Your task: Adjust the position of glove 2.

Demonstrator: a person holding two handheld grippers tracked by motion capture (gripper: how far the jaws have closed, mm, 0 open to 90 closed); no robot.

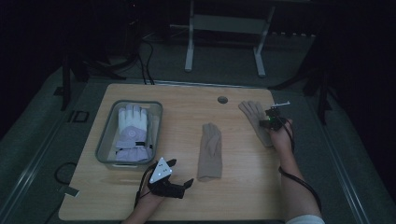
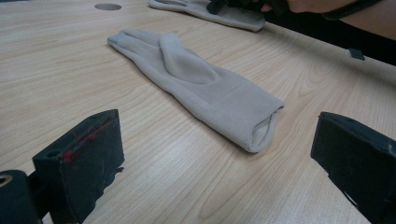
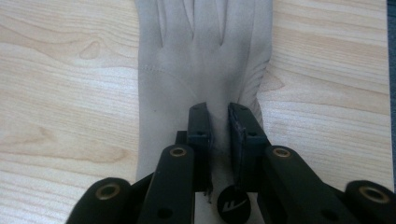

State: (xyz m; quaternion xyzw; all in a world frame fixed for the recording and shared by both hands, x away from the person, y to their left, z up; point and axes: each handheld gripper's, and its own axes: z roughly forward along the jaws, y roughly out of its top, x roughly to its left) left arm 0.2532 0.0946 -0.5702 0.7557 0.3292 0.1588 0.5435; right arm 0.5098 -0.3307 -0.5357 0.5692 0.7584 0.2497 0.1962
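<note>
Two beige gloves are lying flat on the counter point(image 1: 187, 196). The far glove point(image 1: 256, 121) is resting near the counter's right edge, its long axis running slightly on a diagonal, fingers pointing away from the person and a little leftward, cuff toward the person. The right tongs point(image 3: 219, 122) are pinching a fold of its fabric near the cuff, the jaws drawn almost together with the cloth bunching between them. The near glove point(image 1: 209, 151) is sitting at the middle of the counter, its long axis running front to back, fingers pointing away and its open cuff facing the person's side. In the left gripper view that cuff point(image 2: 264, 133) is gaping just ahead of the left tongs point(image 2: 217, 154), whose jaws are standing wide apart and touching nothing.

Left of the near glove, a clear bin point(image 1: 105, 140) is holding a thick white and lilac glove point(image 1: 132, 133), its fingers also pointing away. A round hole point(image 1: 222, 100) is sitting in the counter near its far edge. No readable writing is showing on the gloves; a small white mark on the right tongs' round black part point(image 3: 233, 205) is too small to read.
</note>
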